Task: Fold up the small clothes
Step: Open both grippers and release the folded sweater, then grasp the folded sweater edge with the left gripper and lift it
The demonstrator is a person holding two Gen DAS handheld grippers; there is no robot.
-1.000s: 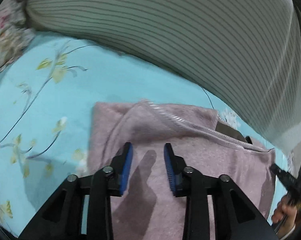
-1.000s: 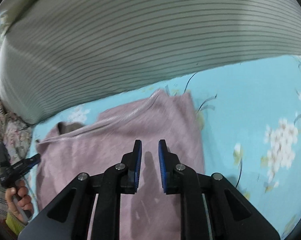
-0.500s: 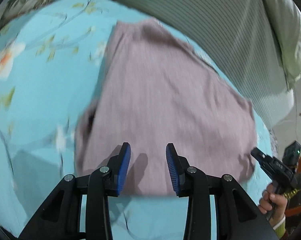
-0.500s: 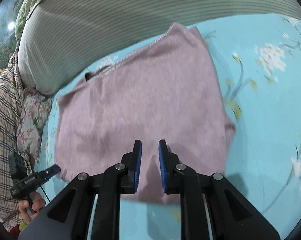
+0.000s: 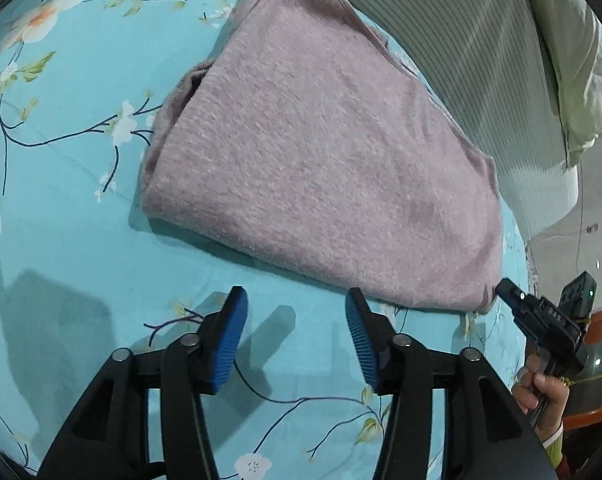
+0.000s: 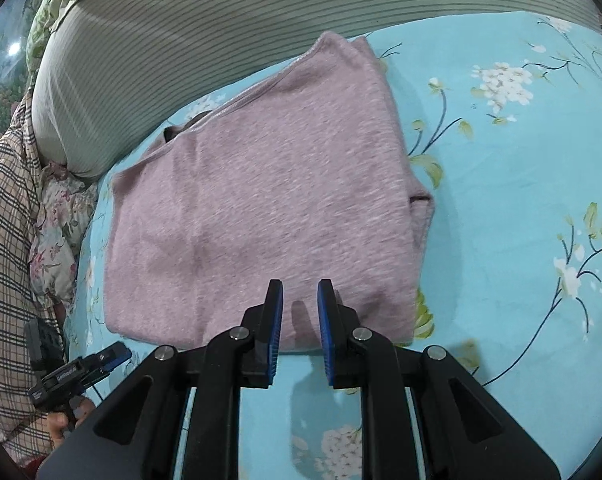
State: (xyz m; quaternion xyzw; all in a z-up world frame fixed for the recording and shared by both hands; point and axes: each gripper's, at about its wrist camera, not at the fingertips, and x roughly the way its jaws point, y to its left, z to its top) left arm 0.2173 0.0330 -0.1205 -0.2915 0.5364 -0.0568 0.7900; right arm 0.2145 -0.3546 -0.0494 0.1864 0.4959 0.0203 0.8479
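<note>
Above the bedsheet (image 5: 61,208), both grippers tilt down: left gripper (image 5: 296,334) opening, empty; right gripper (image 6: 300,330) nearly closed (holding nothing) over the fuzzy pink sweater (image 6: 261,208).

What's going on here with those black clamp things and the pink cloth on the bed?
A person is folding small clothes with a hand-held gripper in each hand. A pink knitted garment lies folded flat on a turquoise floral bedsheet, beside a striped pillow. Neither gripper holds it now: the left gripper hangs over bare sheet in front of the garment, its jaws opening, and the right gripper, jaws slightly apart and empty, sits at the garment's near edge.
</note>
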